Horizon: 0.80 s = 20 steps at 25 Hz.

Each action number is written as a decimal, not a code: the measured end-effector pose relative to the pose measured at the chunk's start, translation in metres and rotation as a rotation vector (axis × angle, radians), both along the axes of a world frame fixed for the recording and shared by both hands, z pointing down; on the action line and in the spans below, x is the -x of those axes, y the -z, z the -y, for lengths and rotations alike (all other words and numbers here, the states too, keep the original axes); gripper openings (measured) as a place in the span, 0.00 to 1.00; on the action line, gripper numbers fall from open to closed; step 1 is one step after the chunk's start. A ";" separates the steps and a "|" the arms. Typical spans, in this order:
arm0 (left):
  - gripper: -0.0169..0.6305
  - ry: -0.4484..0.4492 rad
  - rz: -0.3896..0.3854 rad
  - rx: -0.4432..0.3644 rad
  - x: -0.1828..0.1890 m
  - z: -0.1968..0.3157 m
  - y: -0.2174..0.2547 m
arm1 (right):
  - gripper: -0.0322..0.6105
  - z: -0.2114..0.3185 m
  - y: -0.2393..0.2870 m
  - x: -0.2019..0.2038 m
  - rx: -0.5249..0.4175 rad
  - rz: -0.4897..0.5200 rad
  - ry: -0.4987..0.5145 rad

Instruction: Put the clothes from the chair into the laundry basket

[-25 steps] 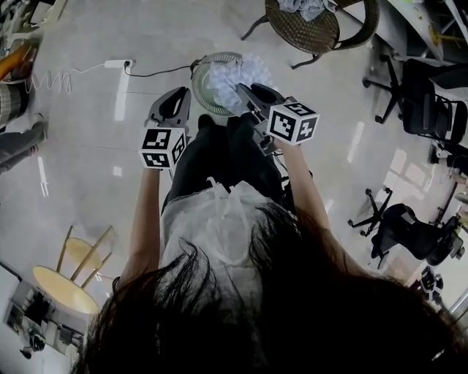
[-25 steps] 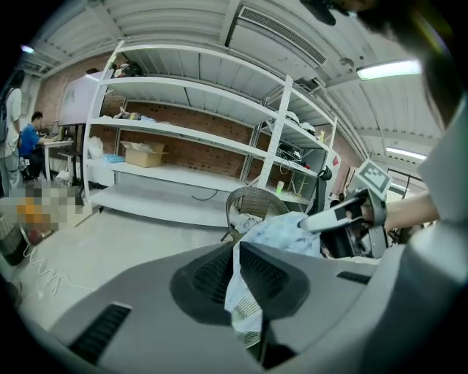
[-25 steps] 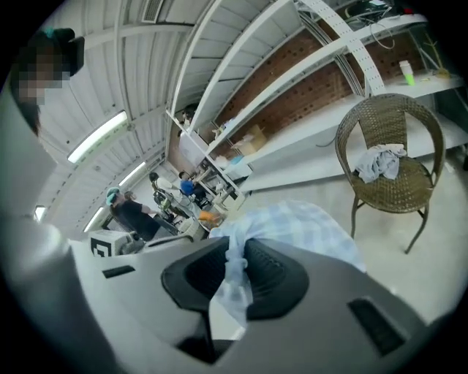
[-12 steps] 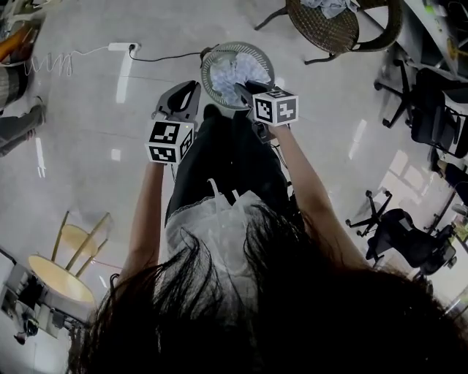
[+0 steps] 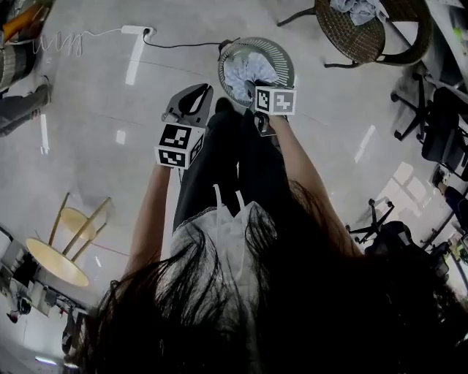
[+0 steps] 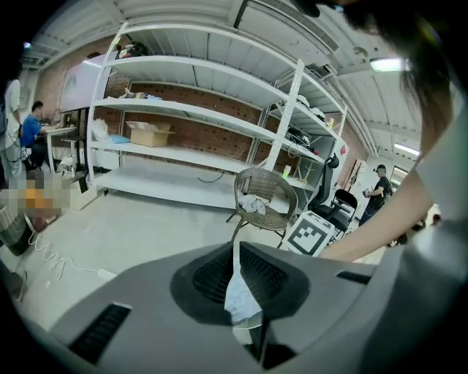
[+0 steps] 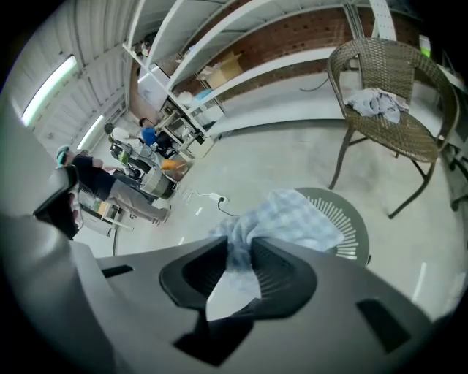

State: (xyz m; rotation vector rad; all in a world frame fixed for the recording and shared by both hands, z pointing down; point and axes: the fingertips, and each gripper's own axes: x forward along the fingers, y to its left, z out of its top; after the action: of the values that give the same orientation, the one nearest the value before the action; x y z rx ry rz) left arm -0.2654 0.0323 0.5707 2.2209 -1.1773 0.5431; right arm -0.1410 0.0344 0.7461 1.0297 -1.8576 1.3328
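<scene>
Across the pale floor (image 5: 88, 80) from the person, the wicker chair (image 5: 362, 40) has a crumpled garment (image 5: 355, 9) left on its seat, well apart from the round laundry basket (image 5: 282, 58) at the person's feet. From where I stand this looks like the drop-off step: a blue-and-white checked cloth (image 7: 296, 215) hangs down over the basket's mouth. What's wanted next, I'd say, is for the grip to let go fully so the cloth falls in, then a walk back to the chair for the rest. The right gripper (image 7: 239, 245) pinches that cloth near its tips, its jaws nearly together and just now easing a touch wider, with fabric between them. The left gripper (image 6: 235, 247), beside the basket, has its jaws pressed together at the tips and, as far as I can tell, grips nothing.
</scene>
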 end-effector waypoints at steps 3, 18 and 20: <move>0.09 0.003 0.011 0.007 0.005 -0.001 -0.005 | 0.36 -0.004 -0.023 0.005 0.084 0.010 -0.022; 0.09 0.035 0.009 0.021 0.009 -0.002 -0.007 | 0.36 0.007 0.000 0.020 0.022 0.090 -0.030; 0.09 0.031 0.003 0.010 0.004 0.000 -0.002 | 0.36 0.011 0.015 0.018 -0.009 0.115 -0.049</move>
State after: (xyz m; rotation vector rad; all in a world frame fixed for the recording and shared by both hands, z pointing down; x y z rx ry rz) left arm -0.2698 0.0319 0.5731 2.1906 -1.2054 0.5392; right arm -0.1593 0.0230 0.7307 1.0288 -1.9350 1.4402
